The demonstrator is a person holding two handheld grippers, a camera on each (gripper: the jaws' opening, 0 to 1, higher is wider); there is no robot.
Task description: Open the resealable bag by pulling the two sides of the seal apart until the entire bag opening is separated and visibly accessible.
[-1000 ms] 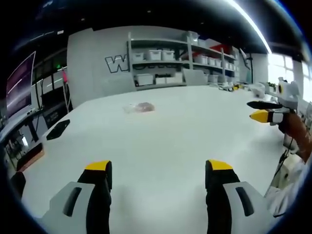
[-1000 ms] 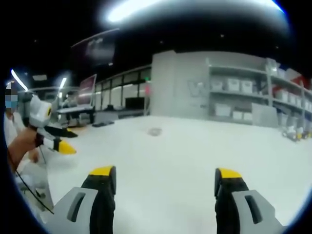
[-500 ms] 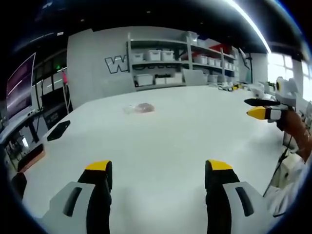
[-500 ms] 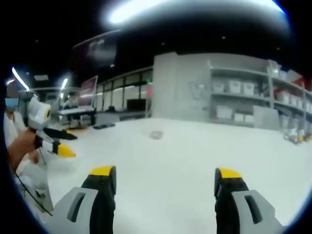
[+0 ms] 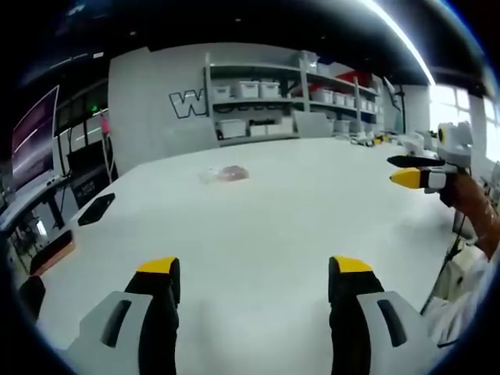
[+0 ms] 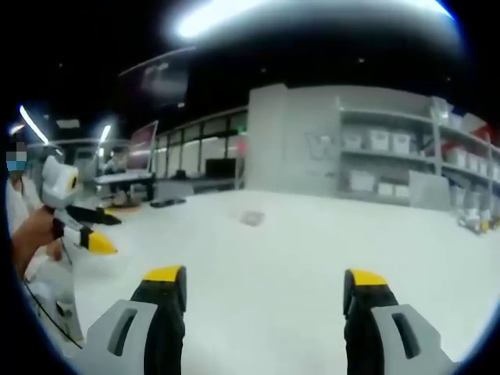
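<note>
Resealable bag, one only, flat on white table, upper centre of left gripper view, well beyond both grippers. Left gripper at frame bottom, two yellow-tipped jaws spread wide, nothing between. Right gripper likewise agape and empty. Two dark flat objects at table's left edge.

a large outlined "w" stands on the grey wall, the rest hidden.
</note>
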